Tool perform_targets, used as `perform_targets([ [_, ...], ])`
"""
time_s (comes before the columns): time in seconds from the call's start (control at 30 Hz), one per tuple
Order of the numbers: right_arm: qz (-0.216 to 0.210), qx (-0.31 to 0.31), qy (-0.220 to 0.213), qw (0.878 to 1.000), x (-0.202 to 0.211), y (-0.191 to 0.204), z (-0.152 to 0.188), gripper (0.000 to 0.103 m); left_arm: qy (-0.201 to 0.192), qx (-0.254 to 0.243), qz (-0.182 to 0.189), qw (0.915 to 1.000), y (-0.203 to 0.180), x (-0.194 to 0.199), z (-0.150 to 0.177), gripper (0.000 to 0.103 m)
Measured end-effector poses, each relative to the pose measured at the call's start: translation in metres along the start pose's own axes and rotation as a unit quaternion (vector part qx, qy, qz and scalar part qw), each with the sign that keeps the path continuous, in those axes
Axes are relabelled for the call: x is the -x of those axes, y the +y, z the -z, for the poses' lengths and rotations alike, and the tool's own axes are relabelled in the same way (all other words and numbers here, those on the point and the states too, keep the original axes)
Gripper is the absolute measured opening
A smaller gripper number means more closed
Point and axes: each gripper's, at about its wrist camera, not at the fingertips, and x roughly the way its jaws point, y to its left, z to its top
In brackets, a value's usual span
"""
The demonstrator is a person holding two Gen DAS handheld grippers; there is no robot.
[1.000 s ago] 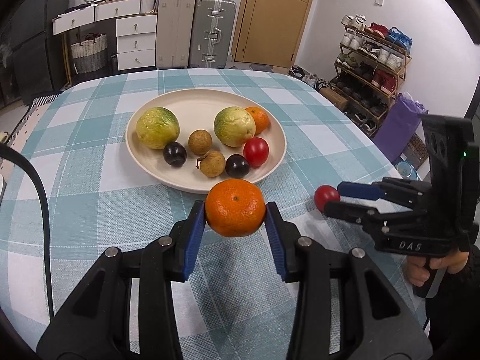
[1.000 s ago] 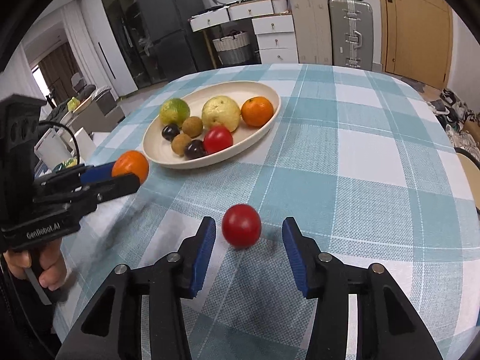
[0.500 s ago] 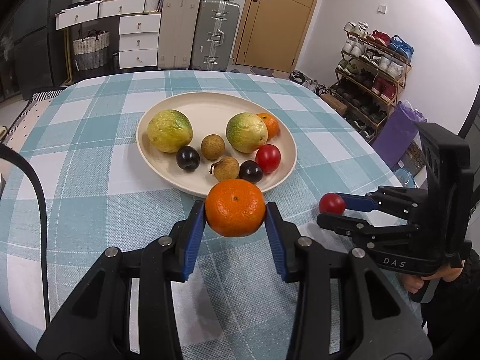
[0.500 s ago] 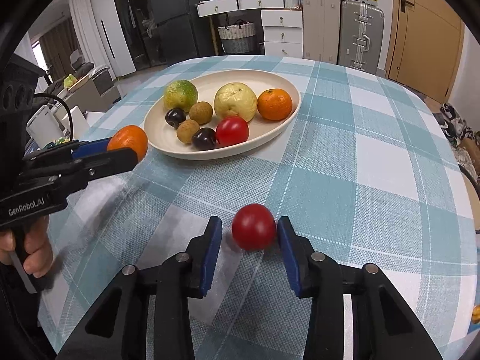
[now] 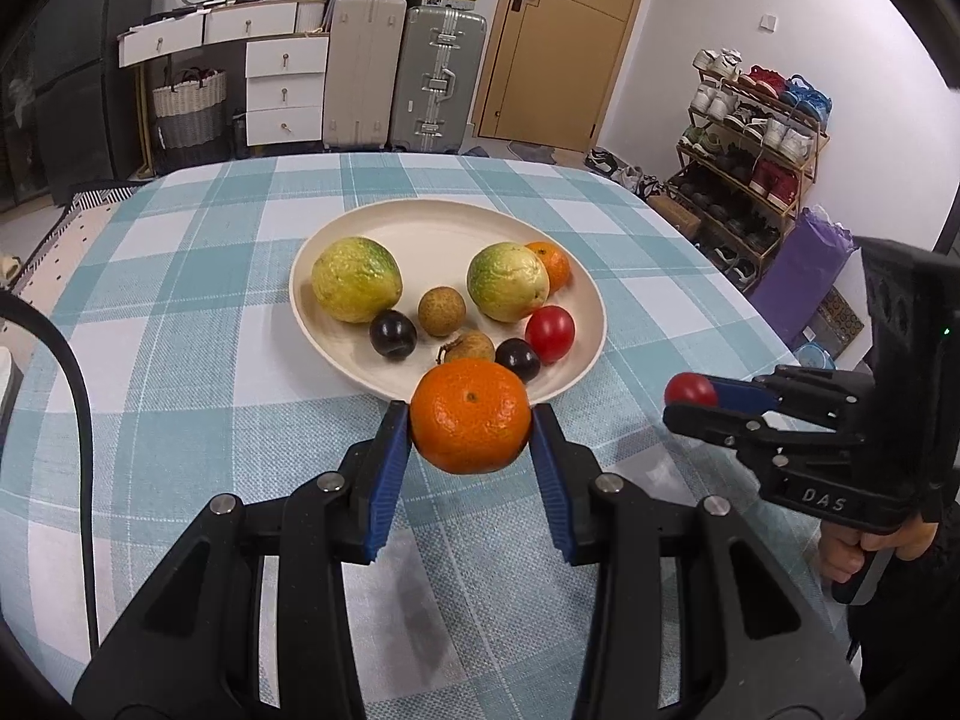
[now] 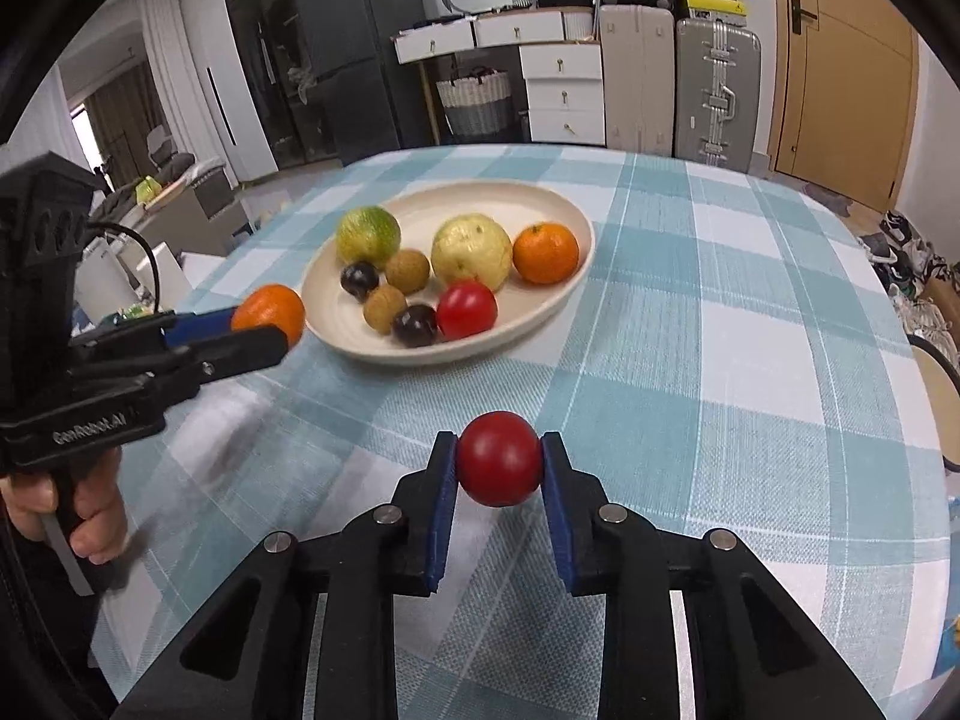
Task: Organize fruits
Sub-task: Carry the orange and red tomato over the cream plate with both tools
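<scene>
In the left wrist view, the left gripper [image 5: 471, 423] was clamped on a mandarin [image 5: 471, 417], its blue pads pressed against both sides of the fruit, which was held above the checked tablecloth [image 5: 180, 312] just short of the near rim of the cream plate [image 5: 420, 222]. On the plate lay two yellow-green guavas [image 5: 356, 279], a second orange fruit [image 5: 549, 264], two brown longans [image 5: 441, 311], two dark plums [image 5: 392, 333] and a red tomato [image 5: 549, 333]. To the right, the right gripper [image 5: 690, 399] reached in from the side with a small red fruit [image 5: 687, 389] at its tips, a hand [image 5: 870, 546] wrapped around its handle. In the right wrist view, the right gripper [image 6: 498, 468] was closed on that red fruit [image 6: 498, 459], both blue pads touching it, with the fruit clear of the tablecloth [image 6: 720, 324] and nearer the camera than the plate [image 6: 540, 192]. At the left, the left gripper [image 6: 264, 330] carried the mandarin [image 6: 269, 312] just beside the plate's left rim, and a hand [image 6: 90, 510] gripped its handle.
</scene>
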Motion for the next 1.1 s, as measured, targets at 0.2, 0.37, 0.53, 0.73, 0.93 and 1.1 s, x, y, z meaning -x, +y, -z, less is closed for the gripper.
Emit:
perform_targets([
  [0.2,-0.008,0.004,-0.029,1.0,0.007,0.003,-0.019,0.028,-0.013,-0.006,-0.009,0.9999,0.001,0.004,-0.012,0.037],
  [0.37,-0.012,0.003,-0.041,0.999,0.004,0.003,-0.034,0.028,-0.021,-0.006,-0.012,0.9997,0.004,0.004,-0.023,0.037],
  [0.53,-0.015,0.0,-0.045,0.999,-0.003,0.001,-0.047,0.028,-0.027,-0.004,-0.013,0.9995,0.005,-0.004,-0.035,0.037],
  [0.73,-0.016,-0.01,-0.048,0.999,-0.014,-0.004,-0.058,0.028,-0.029,-0.01,-0.012,0.9994,0.006,-0.015,-0.047,0.038],
  [0.93,-0.013,-0.017,-0.042,0.999,-0.032,-0.011,-0.064,0.028,-0.025,-0.017,-0.019,0.9993,0.007,-0.036,-0.063,0.037],
  [1.1,-0.009,-0.022,-0.037,0.999,-0.043,-0.015,-0.067,0.028,-0.019,-0.014,-0.018,0.9996,0.012,-0.054,-0.072,0.038],
])
